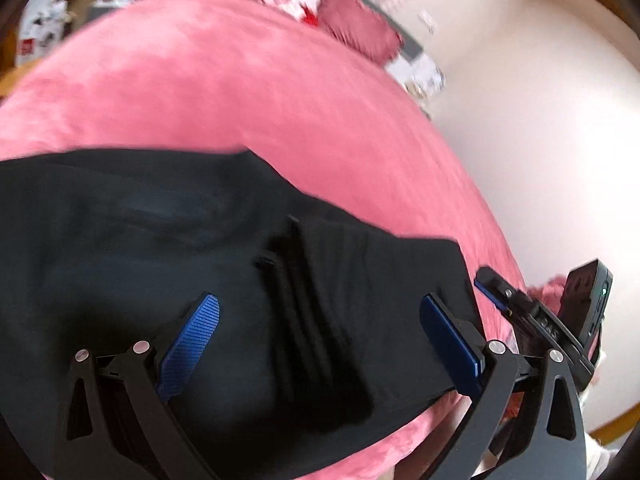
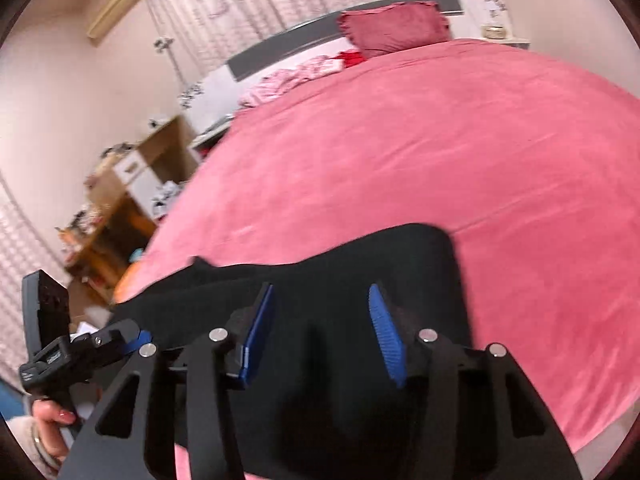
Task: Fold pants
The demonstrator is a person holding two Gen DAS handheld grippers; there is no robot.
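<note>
Black pants (image 1: 140, 248) lie flat across the near part of a pink bed (image 1: 224, 92). In the left wrist view my left gripper (image 1: 320, 320) is open, its blue pads spread wide just above the pants near their right end. The right gripper (image 1: 500, 292) shows at the pants' right edge. In the right wrist view my right gripper (image 2: 320, 312) is open above the pants (image 2: 360, 264), holding nothing. The left gripper (image 2: 120, 340) shows at the lower left, held by a hand (image 2: 52, 420).
A dark pink pillow (image 2: 396, 26) and a grey headboard (image 2: 280, 46) stand at the bed's far end. A wooden shelf unit (image 2: 128, 200) with clutter stands left of the bed. White floor (image 1: 540, 128) lies right of the bed.
</note>
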